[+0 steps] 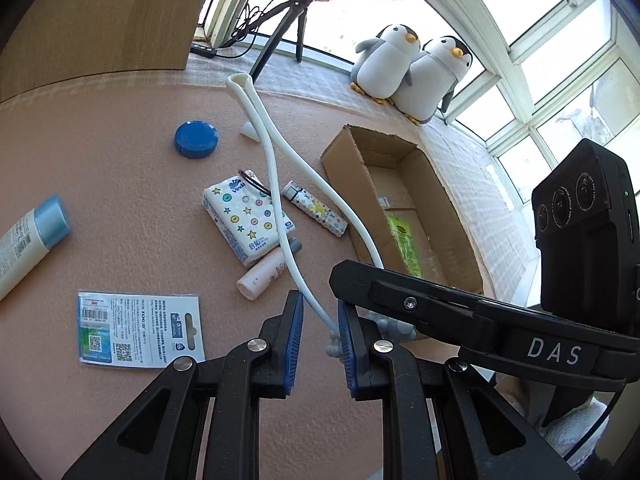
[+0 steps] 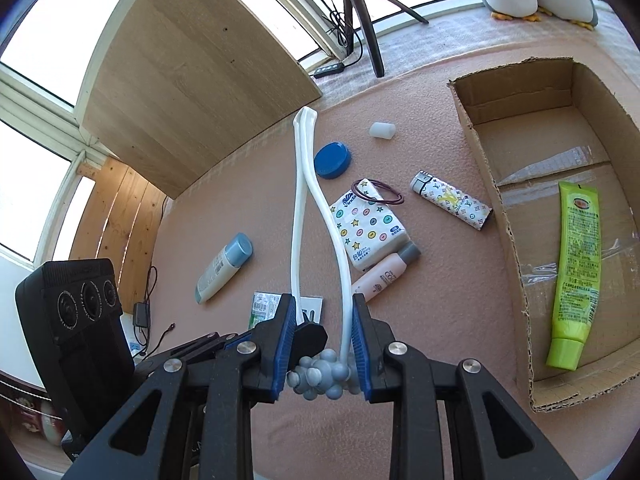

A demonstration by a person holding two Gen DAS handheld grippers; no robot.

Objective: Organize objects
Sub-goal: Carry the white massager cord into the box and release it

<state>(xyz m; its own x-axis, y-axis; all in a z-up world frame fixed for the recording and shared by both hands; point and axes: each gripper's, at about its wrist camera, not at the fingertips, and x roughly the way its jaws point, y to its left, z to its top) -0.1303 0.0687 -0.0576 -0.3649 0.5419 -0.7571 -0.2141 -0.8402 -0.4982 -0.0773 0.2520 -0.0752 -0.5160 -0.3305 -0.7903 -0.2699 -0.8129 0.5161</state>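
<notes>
A white two-armed massager (image 2: 300, 200) with grey knobbed balls (image 2: 324, 376) at its near end is held above the pink mat, arms pointing away. My right gripper (image 2: 323, 344) is shut on it, one white arm against each blue pad. My left gripper (image 1: 320, 344) is open, and one white arm (image 1: 280, 208) runs between its fingers close to the right pad. The right gripper's black body (image 1: 440, 308) crosses just over the left one. An open cardboard box (image 2: 516, 92) at the right holds a green tube (image 2: 576, 264).
On the mat lie a tissue pack (image 2: 370, 224) with a hair tie (image 2: 378, 192), a patterned lighter (image 2: 452, 202), a pink bottle (image 2: 384, 278), a blue lid (image 2: 332, 160), a white cap (image 2: 382, 129), a blue-capped bottle (image 2: 224, 268) and a carded packet (image 1: 136, 330). Plush penguins (image 1: 408, 72) sit by the window.
</notes>
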